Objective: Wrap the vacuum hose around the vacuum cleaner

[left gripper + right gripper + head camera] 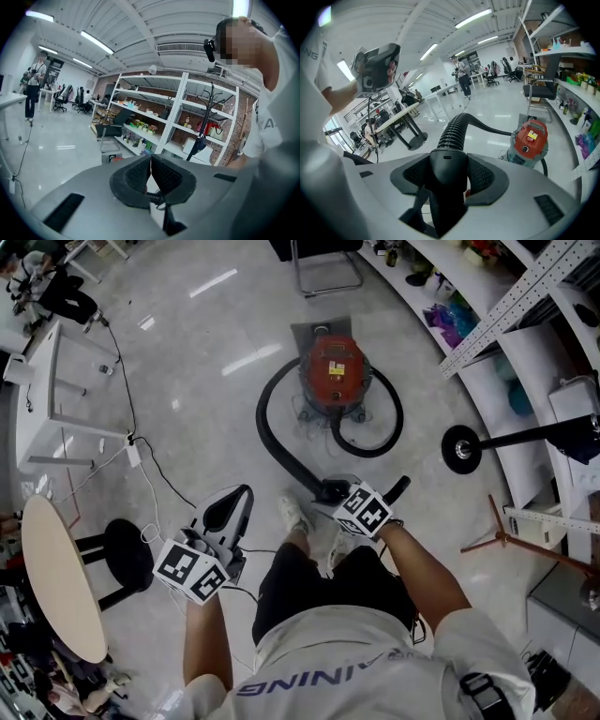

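Note:
The red vacuum cleaner (333,369) stands on the floor ahead of me. Its black ribbed hose (269,432) curves round the left side of the vacuum and a second loop lies at its right. My right gripper (331,491) is shut on the hose's smooth black end piece (446,174); the ribbed hose (454,130) runs from there toward the vacuum cleaner (530,142). My left gripper (231,506) is held low at the left, away from the hose. Its pads (140,177) meet with nothing between them.
At the left are a round table (54,577), a black stool (127,554), a white desk (42,404) and floor cables (155,474). A chair (328,268) stands beyond the vacuum. Shelving (525,324) and a coat stand base (461,448) line the right.

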`<state>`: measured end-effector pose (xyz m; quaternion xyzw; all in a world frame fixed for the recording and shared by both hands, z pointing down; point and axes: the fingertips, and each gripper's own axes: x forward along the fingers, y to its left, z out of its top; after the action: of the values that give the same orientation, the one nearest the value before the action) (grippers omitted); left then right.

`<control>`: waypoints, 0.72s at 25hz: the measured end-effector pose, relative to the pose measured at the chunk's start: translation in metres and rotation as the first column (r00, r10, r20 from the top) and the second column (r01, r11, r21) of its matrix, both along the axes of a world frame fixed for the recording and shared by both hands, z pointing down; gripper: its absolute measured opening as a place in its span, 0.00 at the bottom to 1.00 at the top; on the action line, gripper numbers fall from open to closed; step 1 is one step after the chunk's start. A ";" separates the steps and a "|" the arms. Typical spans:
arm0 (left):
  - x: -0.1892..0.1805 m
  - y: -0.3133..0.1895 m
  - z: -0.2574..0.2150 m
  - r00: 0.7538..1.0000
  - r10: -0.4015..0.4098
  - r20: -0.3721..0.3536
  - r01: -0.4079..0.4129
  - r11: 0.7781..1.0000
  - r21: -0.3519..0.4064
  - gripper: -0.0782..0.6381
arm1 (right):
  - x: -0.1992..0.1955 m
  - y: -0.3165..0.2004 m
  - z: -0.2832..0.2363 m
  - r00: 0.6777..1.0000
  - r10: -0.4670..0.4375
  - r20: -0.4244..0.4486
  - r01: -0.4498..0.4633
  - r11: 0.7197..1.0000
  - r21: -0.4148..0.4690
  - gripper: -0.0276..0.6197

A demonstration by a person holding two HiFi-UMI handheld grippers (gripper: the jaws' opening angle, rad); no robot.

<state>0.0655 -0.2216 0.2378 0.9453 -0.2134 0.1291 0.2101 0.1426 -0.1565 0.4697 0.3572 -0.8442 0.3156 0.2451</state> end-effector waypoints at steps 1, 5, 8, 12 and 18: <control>-0.002 0.004 0.004 1.000 0.005 0.009 -0.005 1.000 -0.009 0.14 | 0.001 0.004 0.005 1.000 0.004 -0.009 -0.004 1.000 -0.003 0.42; -0.006 0.010 0.024 1.000 0.023 0.013 -0.022 0.999 -0.033 0.14 | 0.005 0.019 0.032 0.997 -0.029 -0.065 0.029 1.000 -0.004 0.42; -0.007 0.009 0.054 0.998 0.061 0.023 -0.061 0.998 -0.033 0.14 | 0.007 0.027 0.061 0.985 -0.098 -0.145 0.102 0.994 0.024 0.42; -0.018 -0.001 0.113 0.995 0.094 0.043 -0.092 0.995 -0.034 0.14 | 0.011 0.030 0.116 0.968 -0.133 -0.213 0.143 0.989 0.028 0.42; -0.022 -0.009 0.241 0.990 0.119 0.073 -0.115 0.991 -0.068 0.14 | 0.029 0.036 0.217 0.952 -0.148 -0.268 0.157 0.988 0.013 0.42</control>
<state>0.0436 -0.2310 0.4789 0.9435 -0.1612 0.1841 0.2236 0.1721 -0.1208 0.6869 0.3344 -0.8339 0.2302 0.3739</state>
